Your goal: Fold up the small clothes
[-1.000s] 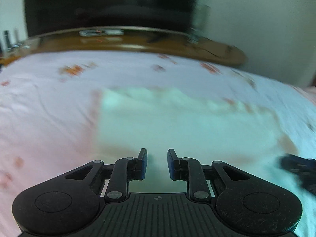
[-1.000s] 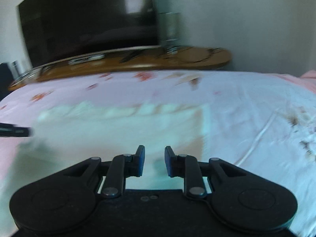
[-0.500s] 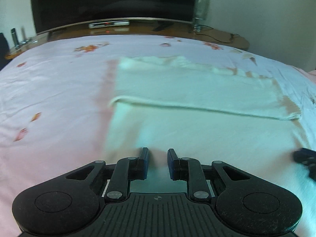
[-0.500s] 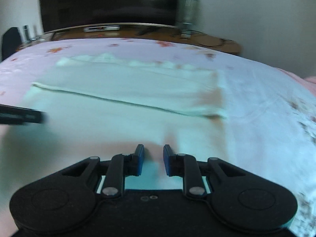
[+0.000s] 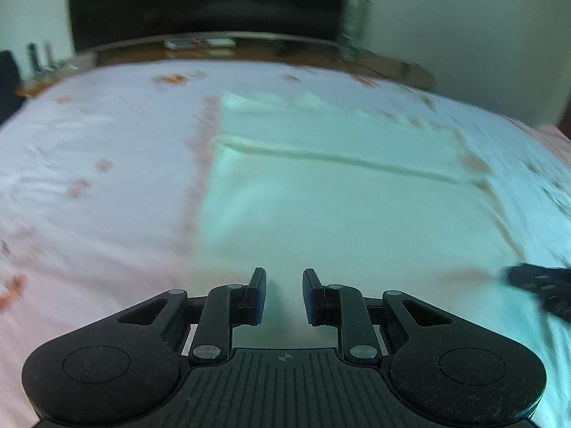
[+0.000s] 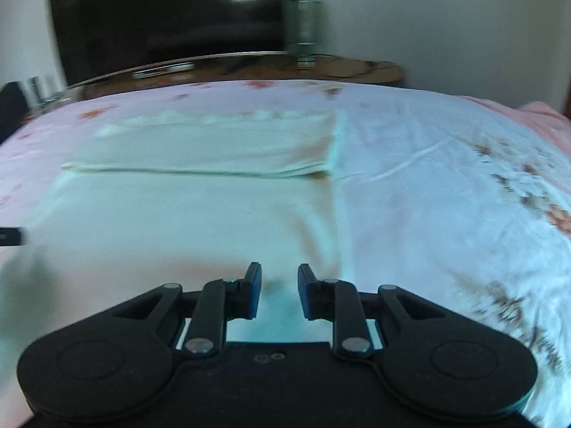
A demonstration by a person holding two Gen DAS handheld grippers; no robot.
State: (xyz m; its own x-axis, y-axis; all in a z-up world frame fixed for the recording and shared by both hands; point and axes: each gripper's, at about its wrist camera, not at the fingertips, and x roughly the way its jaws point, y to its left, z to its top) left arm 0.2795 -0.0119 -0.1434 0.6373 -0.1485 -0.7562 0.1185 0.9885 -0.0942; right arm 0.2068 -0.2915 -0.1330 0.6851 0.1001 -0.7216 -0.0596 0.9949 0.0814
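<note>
A pale cloth (image 5: pixel 349 207) lies flat on the bed (image 5: pixel 100 164), its far part folded over in a band. The left gripper (image 5: pixel 284 294) and right gripper (image 6: pixel 279 290) sit over its near edge, jaws apart, holding nothing. Behind the bed, a television (image 6: pixel 160 18) stands on a wooden bench (image 6: pixel 249 66).
</note>
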